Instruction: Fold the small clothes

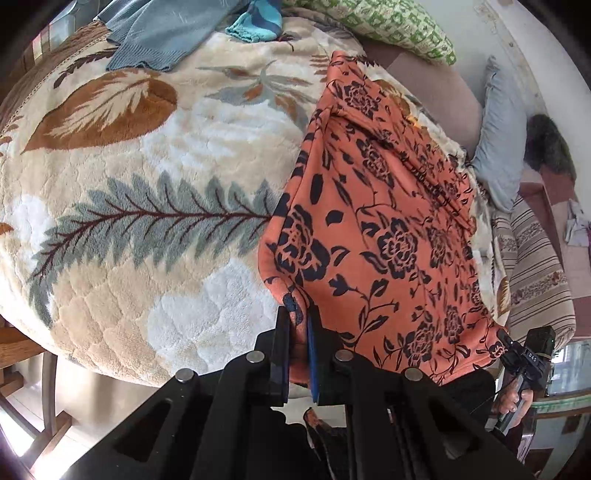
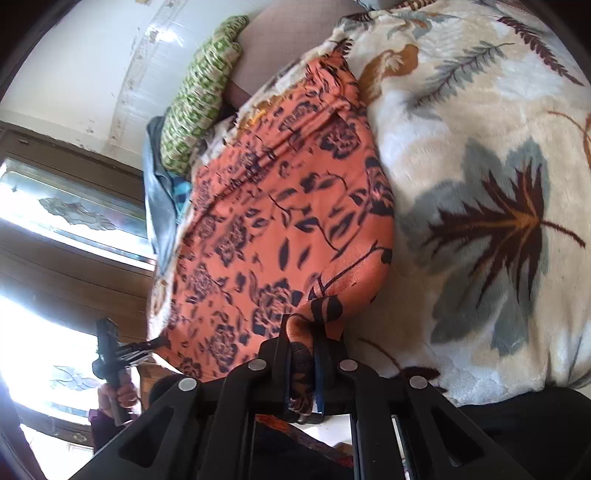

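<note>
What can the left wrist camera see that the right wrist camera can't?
Only the left wrist view shows the grey-blue sweater and the striped cushion. Only the right wrist view shows the bright window. Both show the orange flowered cloth, pinched by the left claw and right claw, the leaf blanket and the green pillow.

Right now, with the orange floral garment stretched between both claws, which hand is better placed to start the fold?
Neither clearly: left claw and right claw each pinch a near corner of the orange floral garment.
</note>
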The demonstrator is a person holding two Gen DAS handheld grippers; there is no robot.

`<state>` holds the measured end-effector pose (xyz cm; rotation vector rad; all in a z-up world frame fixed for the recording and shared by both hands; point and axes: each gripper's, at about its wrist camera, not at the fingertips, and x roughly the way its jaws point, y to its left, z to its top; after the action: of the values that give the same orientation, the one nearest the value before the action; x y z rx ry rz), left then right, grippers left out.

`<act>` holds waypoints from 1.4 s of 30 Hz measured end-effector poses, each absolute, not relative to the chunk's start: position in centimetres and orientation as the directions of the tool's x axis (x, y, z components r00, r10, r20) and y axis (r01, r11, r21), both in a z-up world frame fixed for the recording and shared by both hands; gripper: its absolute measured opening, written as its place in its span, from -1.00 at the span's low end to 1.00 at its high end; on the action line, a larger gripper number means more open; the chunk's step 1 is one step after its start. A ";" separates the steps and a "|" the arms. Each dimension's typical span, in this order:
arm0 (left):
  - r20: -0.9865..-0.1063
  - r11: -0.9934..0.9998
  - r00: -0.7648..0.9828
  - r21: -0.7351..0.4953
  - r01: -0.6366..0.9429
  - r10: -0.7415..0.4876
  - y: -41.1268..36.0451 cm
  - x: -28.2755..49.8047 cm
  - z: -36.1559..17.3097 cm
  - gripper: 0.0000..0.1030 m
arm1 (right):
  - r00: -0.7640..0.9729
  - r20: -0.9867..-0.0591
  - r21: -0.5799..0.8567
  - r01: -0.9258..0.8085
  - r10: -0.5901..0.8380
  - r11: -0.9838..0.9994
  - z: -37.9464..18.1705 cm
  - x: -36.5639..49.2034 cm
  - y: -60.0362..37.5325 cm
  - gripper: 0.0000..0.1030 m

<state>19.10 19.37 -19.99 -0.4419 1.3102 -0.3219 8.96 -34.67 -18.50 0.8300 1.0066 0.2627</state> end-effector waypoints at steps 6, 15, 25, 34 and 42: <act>-0.791 0.833 0.300 -0.554 0.018 -0.533 19.7 22.7 -15.3 -0.85 | 0.624 -0.544 0.776 0.119 0.561 0.619 -13.5 11.7 -37.1 -0.83; -0.761 0.817 0.360 -0.577 0.005 -0.540 19.1 35.3 -11.1 -0.92 | 0.685 -0.508 0.790 0.129 0.522 0.599 -10.8 23.1 -40.6 -0.83; -0.789 0.855 0.370 -0.519 0.027 -0.491 15.3 43.7 -13.1 -0.84 | 0.718 -0.536 0.807 0.281 0.444 0.520 -18.2 37.0 -45.2 -0.83; -0.875 0.873 0.234 -0.463 -0.152 -0.424 14.9 28.3 -19.2 0.09 | 0.760 -0.489 0.837 0.273 0.427 0.474 -19.9 33.1 -46.0 -0.83; -0.816 0.830 0.341 -0.537 -0.151 -0.466 10.7 23.8 -18.5 0.60 | 0.774 -0.475 0.829 0.234 0.418 0.508 -18.7 31.1 -44.2 -0.83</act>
<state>23.77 10.71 -18.54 -0.5920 1.2241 -0.2209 31.07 -44.17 -18.71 1.0554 0.7095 0.1232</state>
